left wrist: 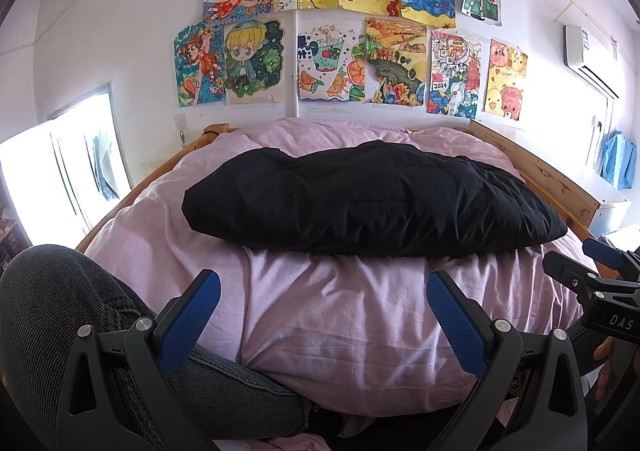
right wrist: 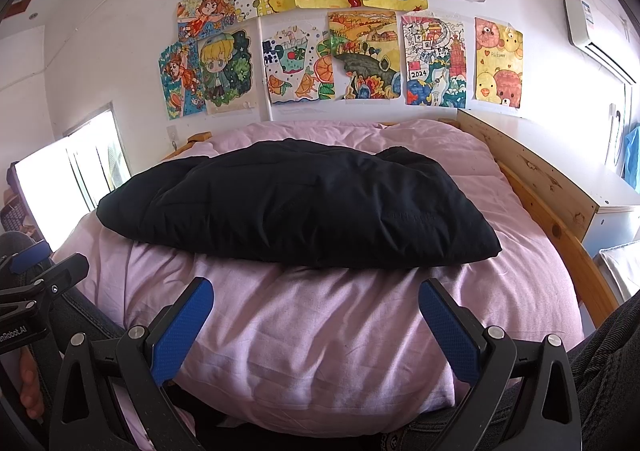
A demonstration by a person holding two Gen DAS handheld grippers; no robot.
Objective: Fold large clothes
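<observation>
While both grippers hang wide and empty, the black garment [left wrist: 372,197] waits ahead.
Left gripper [left wrist: 323,317] and right gripper [right wrist: 316,315] face its long side; it lies crosswise on the pink bedding [left wrist: 340,311], neither clearly nearer.

Both wrist cameras sat low at the near edge of the bed [left wrist: 360,315], each looking forward between its own claw fingers toward the wall of drawings [left wrist: 344,27]. The left view stood left of the right. The 2 views shared the black garment [right wrist: 296,203], pink cover and drawings.
</observation>
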